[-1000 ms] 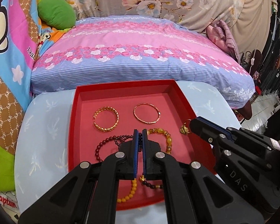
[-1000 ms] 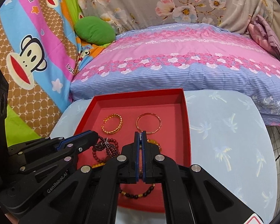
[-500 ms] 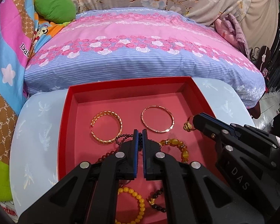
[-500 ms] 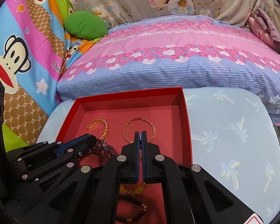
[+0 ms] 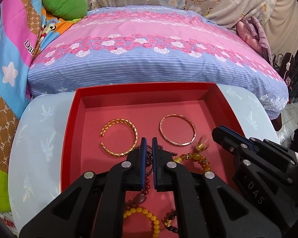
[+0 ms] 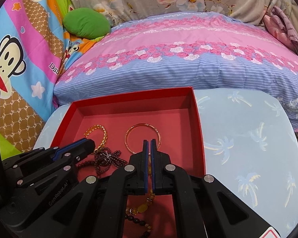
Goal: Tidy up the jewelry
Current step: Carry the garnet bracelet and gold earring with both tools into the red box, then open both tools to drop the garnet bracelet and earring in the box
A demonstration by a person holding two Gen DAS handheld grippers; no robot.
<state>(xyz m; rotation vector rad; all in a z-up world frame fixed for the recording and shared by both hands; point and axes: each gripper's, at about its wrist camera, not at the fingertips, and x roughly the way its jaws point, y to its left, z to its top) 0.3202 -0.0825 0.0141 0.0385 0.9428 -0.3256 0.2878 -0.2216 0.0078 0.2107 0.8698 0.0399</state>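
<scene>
Both my tongs hang over the red tray (image 5: 69, 130). Left tongs (image 5: 148, 140) are nearly closed on nothing, covering the dark bead string (image 5: 149, 158). Right tongs (image 6: 148, 141) are the same, hiding the amber beads (image 6: 142, 208). A blurred gold piece (image 5: 201, 145) sits right of centre; can't identify it.

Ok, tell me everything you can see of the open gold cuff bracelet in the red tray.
The gold cuff bracelet is a textured, metallic-looking band bent into an open C with its gap facing left. It lies flat on the red tray floor, left of the smooth rose-gold bangle and apart from it. The dark red bead strand meets its near-right edge, where the left tongs hover.
</scene>
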